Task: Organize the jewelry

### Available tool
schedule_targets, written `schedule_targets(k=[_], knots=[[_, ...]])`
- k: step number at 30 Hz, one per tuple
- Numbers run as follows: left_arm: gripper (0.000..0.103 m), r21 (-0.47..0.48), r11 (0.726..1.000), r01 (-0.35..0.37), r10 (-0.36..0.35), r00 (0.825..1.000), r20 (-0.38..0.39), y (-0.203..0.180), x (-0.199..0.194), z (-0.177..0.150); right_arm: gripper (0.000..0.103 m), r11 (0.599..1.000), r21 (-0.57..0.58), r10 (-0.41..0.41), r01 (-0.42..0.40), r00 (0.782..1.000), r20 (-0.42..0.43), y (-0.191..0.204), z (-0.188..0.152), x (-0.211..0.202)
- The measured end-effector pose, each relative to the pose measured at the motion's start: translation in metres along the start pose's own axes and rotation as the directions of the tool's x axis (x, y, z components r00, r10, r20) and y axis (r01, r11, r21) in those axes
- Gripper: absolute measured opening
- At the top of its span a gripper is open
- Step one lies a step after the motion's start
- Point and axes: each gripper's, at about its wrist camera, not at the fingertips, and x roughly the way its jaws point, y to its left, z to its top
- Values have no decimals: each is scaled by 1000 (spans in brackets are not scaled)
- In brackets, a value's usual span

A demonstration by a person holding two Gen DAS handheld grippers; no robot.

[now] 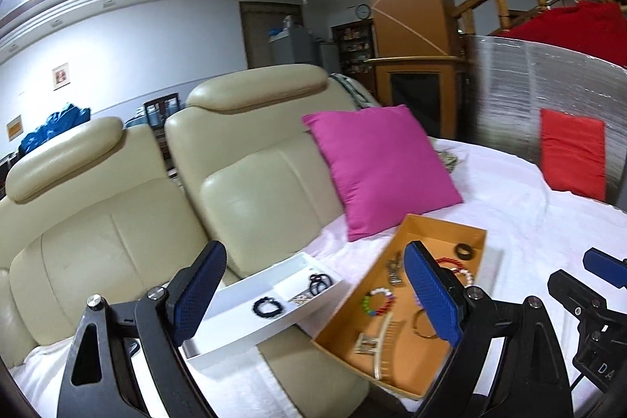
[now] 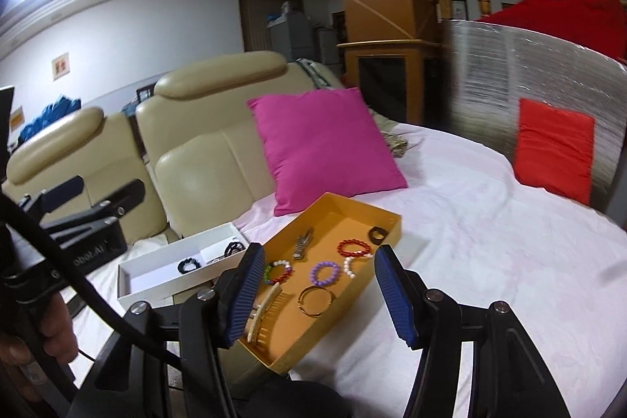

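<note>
Plainly, both grippers hang in the air above a white sheet (image 2: 490, 222) spread over a cream sofa (image 1: 117, 222), and neither one holds anything. The left gripper (image 1: 317, 294) has its blue pads spread wide, with nothing between them but the view of the trays beyond. The right gripper (image 2: 317, 294) stands partly open, its pads apart and bare, and through the gap the jewelry shows below.

An orange tray (image 2: 386, 222) lies on the sheet, tilted across the scene, just right of a white tray (image 2: 129, 285); whether their edges touch cannot be told. In the orange tray sit a red bead bracelet (image 2: 354, 247), a purple bead bracelet (image 2: 324, 273), a many-coloured bead bracelet (image 2: 280, 271), a white bead strand (image 2: 348, 267), a gold bangle (image 2: 315, 296), a black ring (image 2: 377, 234) at the far corner, a silver clip (image 2: 303, 245) and a cream hair comb (image 2: 266, 316) at the near end. Seen from the left wrist, a small silver buckle (image 1: 366, 343) lies beside the comb.

The white tray has compartments: a black bead bracelet (image 2: 189, 265) in one, and a black cord piece (image 2: 234, 248) with some silvery chain beside it in the next.

Behind the trays a pink cushion (image 2: 325, 147) leans on the sofa back. Far to the right a red cushion (image 2: 552, 147) rests against a silver foil panel (image 2: 509, 73). A hand (image 2: 47, 335) grips the left gripper's handle at the left edge of the right wrist view.
</note>
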Motion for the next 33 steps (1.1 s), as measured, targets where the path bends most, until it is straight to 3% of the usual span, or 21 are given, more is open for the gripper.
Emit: schedule_targets(k=[8,33], knots=[[92,-29,999,-13,13,1000,-23,14,10,-4,62,999,-34,4,-4,1000,-10,16,2,11],[92,-21,1000,21,-22,999,-29,8,8,-4,62,1000,-10,-11,11,1000,-4,10,5,10]])
